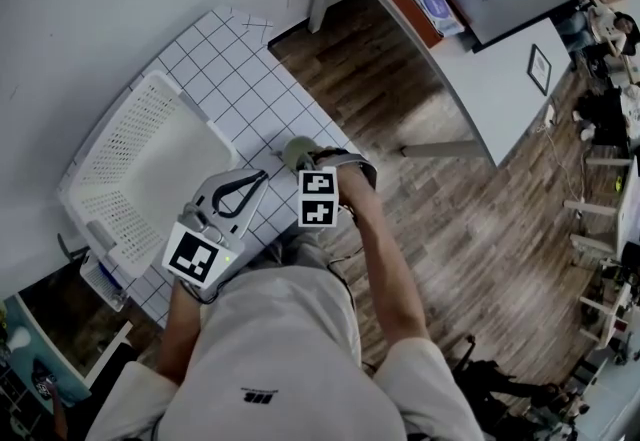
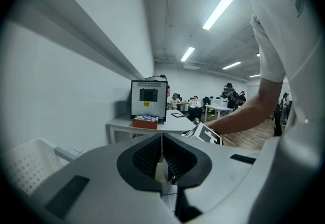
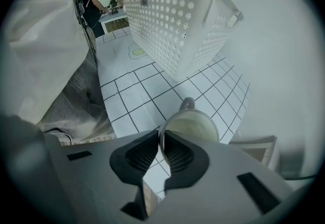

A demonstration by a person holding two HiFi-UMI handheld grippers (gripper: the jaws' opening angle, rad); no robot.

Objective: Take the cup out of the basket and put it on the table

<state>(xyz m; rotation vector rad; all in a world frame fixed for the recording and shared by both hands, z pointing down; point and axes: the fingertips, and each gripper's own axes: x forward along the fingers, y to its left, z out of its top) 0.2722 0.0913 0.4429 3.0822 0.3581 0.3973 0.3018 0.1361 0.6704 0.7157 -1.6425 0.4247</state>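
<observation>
Left gripper (image 2: 162, 141): jaws pressed together, nothing between. Right gripper (image 3: 162, 139): jaws narrow, pinching the cup (image 3: 195, 124) by its rim. Cup over the gridded table (image 3: 147, 96), contact unclear. White basket (image 3: 177, 25) stands beyond, apart from the cup.

white perforated plastic basket (image 1: 108, 154), smooth glossy cup (image 3: 195, 127), matt gridded tabletop (image 1: 250, 79), wood-grain floor (image 1: 450, 229).

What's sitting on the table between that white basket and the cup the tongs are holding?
Nothing. In the right gripper view, only the bare grid-lined table cover shows between the basket and the cup.
</observation>
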